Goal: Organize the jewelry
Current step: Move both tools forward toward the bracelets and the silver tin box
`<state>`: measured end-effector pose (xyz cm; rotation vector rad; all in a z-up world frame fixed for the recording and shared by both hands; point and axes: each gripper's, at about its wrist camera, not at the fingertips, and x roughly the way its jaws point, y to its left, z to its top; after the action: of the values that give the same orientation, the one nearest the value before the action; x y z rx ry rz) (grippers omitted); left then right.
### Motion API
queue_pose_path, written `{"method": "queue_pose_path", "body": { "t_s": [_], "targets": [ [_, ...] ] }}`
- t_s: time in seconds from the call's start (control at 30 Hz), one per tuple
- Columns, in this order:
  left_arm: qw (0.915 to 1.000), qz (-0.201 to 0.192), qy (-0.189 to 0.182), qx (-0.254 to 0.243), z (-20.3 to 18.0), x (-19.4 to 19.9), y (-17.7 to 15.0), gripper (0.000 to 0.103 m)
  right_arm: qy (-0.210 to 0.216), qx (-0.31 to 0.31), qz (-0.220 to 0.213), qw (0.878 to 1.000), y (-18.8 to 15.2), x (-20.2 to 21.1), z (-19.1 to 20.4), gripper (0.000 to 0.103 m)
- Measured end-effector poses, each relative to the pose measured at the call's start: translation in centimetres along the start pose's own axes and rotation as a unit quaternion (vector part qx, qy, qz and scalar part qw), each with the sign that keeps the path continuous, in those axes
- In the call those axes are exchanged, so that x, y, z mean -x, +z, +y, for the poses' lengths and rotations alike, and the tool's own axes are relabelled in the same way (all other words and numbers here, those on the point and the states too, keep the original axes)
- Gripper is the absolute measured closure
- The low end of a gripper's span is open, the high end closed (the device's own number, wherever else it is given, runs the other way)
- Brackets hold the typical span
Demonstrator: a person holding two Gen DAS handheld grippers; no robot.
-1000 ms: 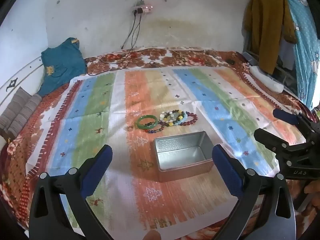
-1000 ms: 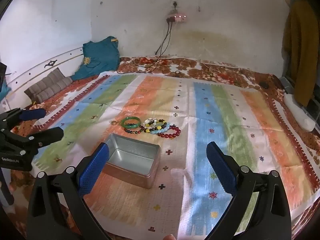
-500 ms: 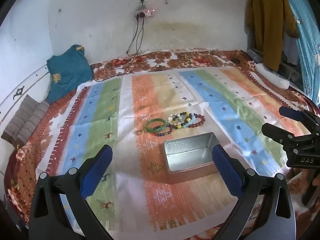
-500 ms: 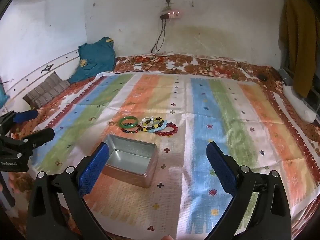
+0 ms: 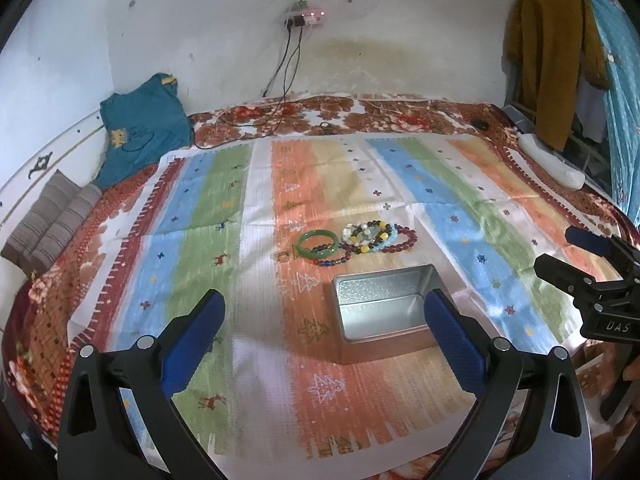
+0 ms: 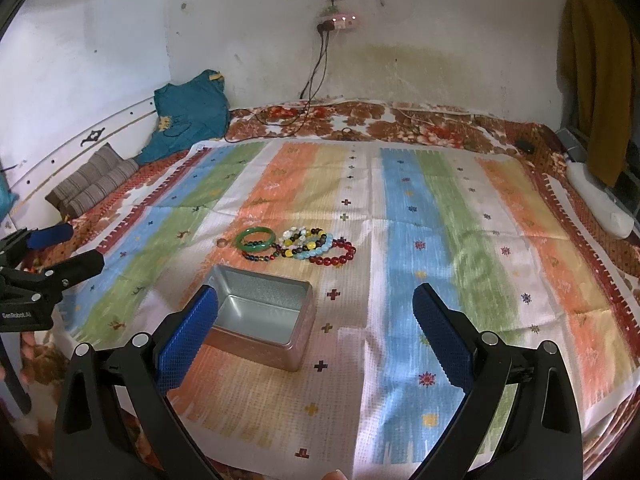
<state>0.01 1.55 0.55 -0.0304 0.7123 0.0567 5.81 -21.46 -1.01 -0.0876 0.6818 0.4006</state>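
Nothing is lying in the tin (image 5: 382, 312) yet, so the sorting looks to be at its very start. The tin is sitting open and empty on the striped cloth (image 5: 256, 380), and all the jewelry is waiting just beyond its far wall: a green bangle (image 5: 316, 243) at the left end, a dark bead string (image 5: 334, 261) crossing under it, a heap of mixed bead bracelets (image 5: 370, 237) in the middle, and a red bead bracelet (image 5: 402, 241) at the right end. They are touching or overlapping one another in a short row. A small ring-like thing (image 6: 221, 243) may be lying just left of the bangle, but it is too small to make out. Every piece is left to be moved.

The left gripper (image 5: 322, 326) is hanging above the near part of the cloth, pointing forward and down, its jaws spread wide and holding nothing; the tin is showing between its fingers toward the right one. The right gripper (image 6: 316, 320) is hovering beside it at a like height, jaws likewise gaping and empty, with the tin partly behind its left finger. Neither is touching the tin or the jewelry, and both are standing well apart from the bracelets.
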Motion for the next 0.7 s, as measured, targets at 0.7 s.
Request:
{"method": "queue_pose_path", "body": {
  "t_s": [0.7],
  "targets": [
    [0.9985,0.038,0.003,0.040,1.8,-1.2,-0.1,0.006,-0.010,-0.001,0.023,1.000,0.3,-1.1,-0.3,0.004]
  ]
}}
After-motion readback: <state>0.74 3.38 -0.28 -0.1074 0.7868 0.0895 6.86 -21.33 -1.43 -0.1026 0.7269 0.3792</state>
